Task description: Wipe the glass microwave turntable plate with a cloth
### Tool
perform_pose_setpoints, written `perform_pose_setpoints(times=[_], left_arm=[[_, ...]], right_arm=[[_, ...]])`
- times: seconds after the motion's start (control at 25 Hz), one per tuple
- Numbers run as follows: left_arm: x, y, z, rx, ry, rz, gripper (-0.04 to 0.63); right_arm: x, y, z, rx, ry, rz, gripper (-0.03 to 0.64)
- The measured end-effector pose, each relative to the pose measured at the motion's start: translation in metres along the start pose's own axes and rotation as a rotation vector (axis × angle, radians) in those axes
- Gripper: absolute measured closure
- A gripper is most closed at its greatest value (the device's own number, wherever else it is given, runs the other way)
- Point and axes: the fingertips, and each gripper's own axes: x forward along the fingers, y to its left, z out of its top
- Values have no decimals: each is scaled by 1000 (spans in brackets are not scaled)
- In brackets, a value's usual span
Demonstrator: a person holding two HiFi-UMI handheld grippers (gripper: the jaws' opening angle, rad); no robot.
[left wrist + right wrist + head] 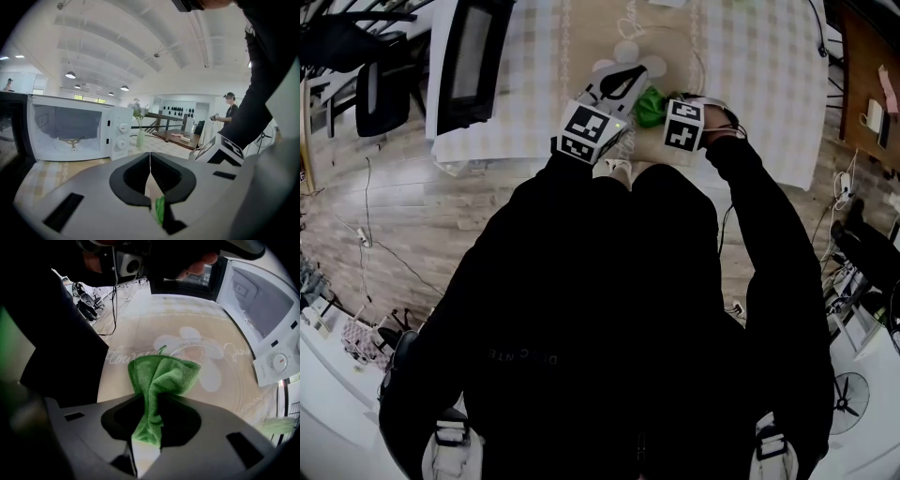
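Observation:
The clear glass plate (220, 376) shows in the right gripper view as faint curved rims over the flower-print mat. My right gripper (150, 413) is shut on a green cloth (161, 373), whose bunched end lies against the glass. In the head view the cloth (650, 106) sits between the right gripper (664, 111) and the left gripper (621, 84). In its own view the left gripper (150, 161) has its jaws together on a thin pale edge, seemingly the plate's rim. A strip of cloth (160, 211) shows below them.
A white microwave (75, 133) stands at the table's left with its door (473, 56) open and its cavity bare. A vase of flowers (140, 138) stands beside it. The table's near edge (525, 150) is at my body. Another person (228, 112) stands far off.

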Motion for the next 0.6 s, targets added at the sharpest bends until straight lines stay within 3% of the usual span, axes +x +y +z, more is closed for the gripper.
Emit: perform_pose_setpoints(times=[0.36,0.6], left_arm=[[6,-4,7,-9,-13,-19,574],[16,-3,19,-4,-24,-18,574]], right_arm=[[-5,31,-3,-2,14,125,505],[-26,7,-18,25,-3,73,505]])
